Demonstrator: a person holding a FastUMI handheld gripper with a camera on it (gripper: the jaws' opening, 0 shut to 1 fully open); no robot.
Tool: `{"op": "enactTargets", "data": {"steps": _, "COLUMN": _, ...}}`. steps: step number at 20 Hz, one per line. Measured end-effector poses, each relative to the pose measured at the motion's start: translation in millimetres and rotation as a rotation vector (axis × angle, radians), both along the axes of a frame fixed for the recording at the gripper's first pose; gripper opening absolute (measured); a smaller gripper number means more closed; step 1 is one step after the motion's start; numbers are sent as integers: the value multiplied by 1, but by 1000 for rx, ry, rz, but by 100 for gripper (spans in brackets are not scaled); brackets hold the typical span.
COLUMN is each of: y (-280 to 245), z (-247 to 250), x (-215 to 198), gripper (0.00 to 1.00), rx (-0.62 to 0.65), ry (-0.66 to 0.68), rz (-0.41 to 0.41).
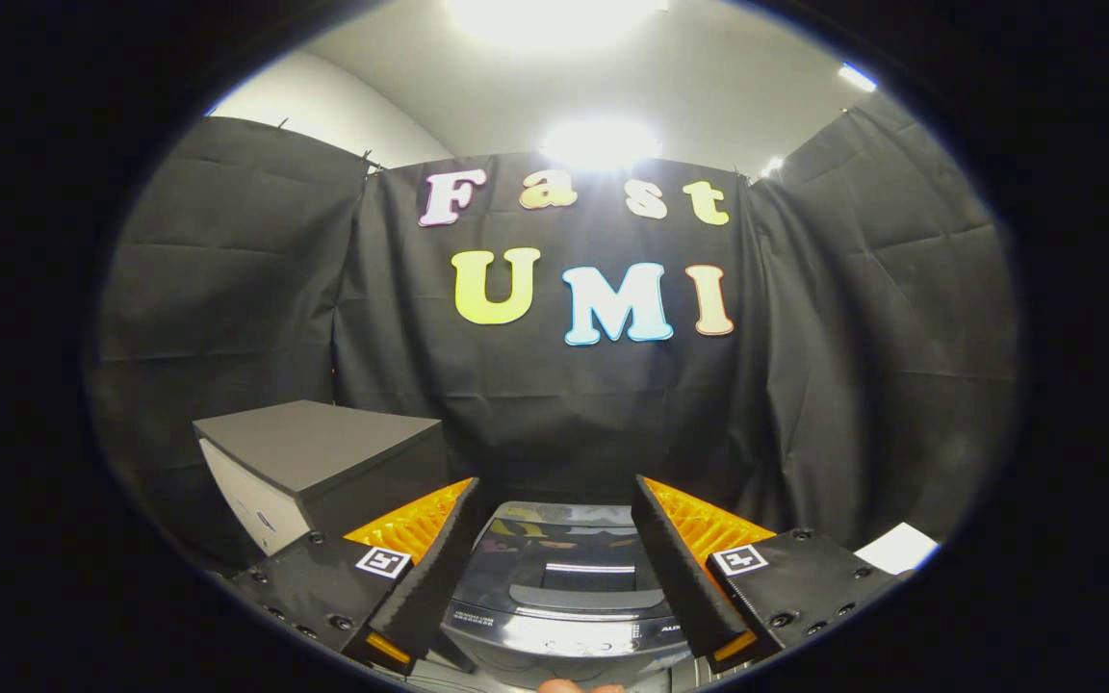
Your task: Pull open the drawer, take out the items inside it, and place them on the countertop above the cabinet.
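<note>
My gripper point(554, 486) is open, with its fingers wide apart and nothing held between them. Left of the fingers and a little beyond them stands a small cabinet point(323, 481) with a flat dark countertop point(309, 441). Its white drawer front point(245, 502) faces left and looks closed; a small dark mark sits low on it. What is inside the drawer is hidden. The left fingertip point(458, 505) sits close to the cabinet's near right corner without touching it.
A glossy dark appliance point(564, 587) with a lidded top lies directly below and between the fingers. A white sheet point(897, 549) lies to the right of the right finger. Part of a person's fingers point(579, 686) shows below the appliance. Black cloth walls close the booth.
</note>
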State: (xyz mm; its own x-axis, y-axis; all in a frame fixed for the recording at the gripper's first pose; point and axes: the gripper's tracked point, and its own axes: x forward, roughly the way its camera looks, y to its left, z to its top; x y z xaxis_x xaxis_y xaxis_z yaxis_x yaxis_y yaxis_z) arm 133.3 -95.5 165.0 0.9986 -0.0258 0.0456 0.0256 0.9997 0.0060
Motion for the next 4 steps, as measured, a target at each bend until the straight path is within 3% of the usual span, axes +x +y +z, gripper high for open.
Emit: {"op": "enactTargets", "data": {"steps": 4, "y": 7, "z": -12, "x": -18, "gripper": 98, "rx": 7, "ry": 17, "rz": 16}}
